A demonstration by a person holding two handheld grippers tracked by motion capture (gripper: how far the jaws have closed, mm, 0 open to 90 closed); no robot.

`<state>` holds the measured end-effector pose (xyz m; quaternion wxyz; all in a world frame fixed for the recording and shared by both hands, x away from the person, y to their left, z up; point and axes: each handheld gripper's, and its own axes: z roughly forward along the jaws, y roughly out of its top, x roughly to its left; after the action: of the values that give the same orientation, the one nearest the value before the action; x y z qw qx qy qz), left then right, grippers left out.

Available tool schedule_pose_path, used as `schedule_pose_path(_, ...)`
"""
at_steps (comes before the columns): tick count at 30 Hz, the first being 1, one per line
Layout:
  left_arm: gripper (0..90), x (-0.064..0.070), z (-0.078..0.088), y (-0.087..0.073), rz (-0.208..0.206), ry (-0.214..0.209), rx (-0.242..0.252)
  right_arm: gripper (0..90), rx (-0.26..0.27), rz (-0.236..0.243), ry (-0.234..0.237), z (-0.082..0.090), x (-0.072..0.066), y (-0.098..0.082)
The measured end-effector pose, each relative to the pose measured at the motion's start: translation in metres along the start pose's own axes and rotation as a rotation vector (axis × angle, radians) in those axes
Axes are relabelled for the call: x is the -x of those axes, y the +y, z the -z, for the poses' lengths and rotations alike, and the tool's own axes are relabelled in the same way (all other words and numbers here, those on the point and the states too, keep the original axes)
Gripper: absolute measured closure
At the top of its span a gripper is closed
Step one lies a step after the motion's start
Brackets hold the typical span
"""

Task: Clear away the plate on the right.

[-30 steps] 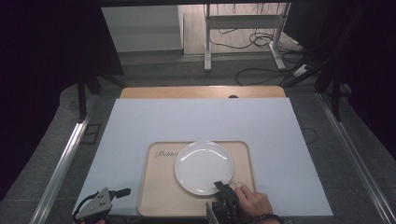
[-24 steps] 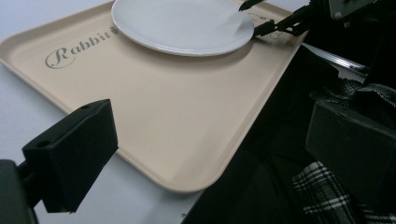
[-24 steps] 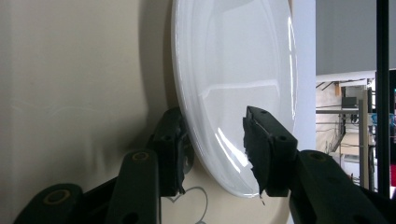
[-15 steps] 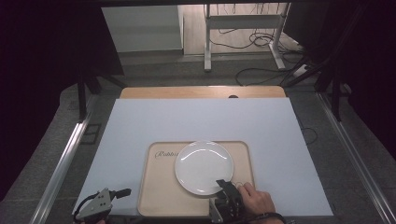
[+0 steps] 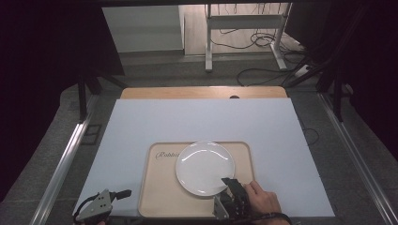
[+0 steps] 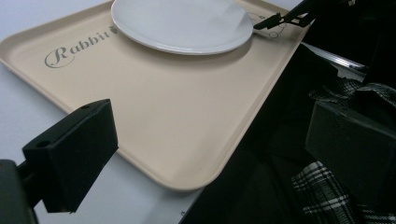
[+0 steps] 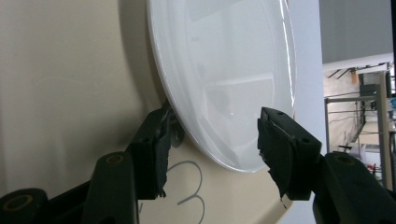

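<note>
We work on a white mat (image 5: 197,122) that covers most of the table (image 5: 202,92), whose bare wooden edge shows along the far side. On the near half of the mat lies a beige tray (image 5: 157,197), and on the tray's far right part sits a white plate (image 5: 202,164), flat and empty. In the left gripper view the tray (image 6: 154,116) carries a printed word by the plate (image 6: 182,23).

Our right gripper (image 5: 231,186) sits at the plate's near right rim, with our hand (image 5: 263,201) behind it. Its jaws have just been opening: in the right gripper view the plate's rim (image 7: 224,84) stands between the two jaws, one underneath by the tray and one on the upper side, and we see a gap on the upper side, so we judge the grip let go rather than pinching. Our left gripper (image 5: 101,206) rests at the near left of the mat, off the tray, with its jaws wide apart and nothing between them.

We read this step as setting the plate down on the tray and freeing it. The next move calls for drawing the right gripper back toward us, level and straight, so that the lower jaw slides out from under the rim without dragging or tipping the plate.
</note>
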<state>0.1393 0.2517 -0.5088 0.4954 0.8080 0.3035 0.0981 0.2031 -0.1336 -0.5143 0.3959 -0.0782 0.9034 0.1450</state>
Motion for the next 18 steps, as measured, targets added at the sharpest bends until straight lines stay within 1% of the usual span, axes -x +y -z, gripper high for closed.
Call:
schedule_pose_path(1,1.7,0.000,0.000,0.000,0.001,0.000,0.000,44.2,-0.003,-0.006,0.007,0.001,0.001,-0.001)
schedule_pose_path(2,1.8,0.000,0.000,0.000,0.001,-0.001,0.000,43.9,0.008,-0.026,0.015,0.000,0.002,-0.002)
schedule_pose_path(5,1.8,0.000,0.000,0.000,-0.001,0.000,0.000,43.3,0.018,-0.060,0.031,0.001,0.006,-0.006)
schedule_pose_path(6,1.7,0.000,0.000,0.000,0.000,0.000,-0.001,43.2,0.018,-0.081,0.040,0.002,0.007,-0.008)
schedule_pose_path(10,1.8,0.000,0.000,0.000,-0.001,0.000,-0.001,42.8,0.043,-0.139,0.063,0.003,0.013,-0.014)
schedule_pose_path(16,1.8,0.000,0.000,0.000,-0.002,0.000,-0.001,42.5,0.065,-0.216,0.091,0.003,0.020,-0.023)
schedule_pose_path(18,1.8,0.000,0.000,0.000,-0.002,0.000,-0.001,42.2,0.064,-0.236,0.098,0.004,0.022,-0.026)
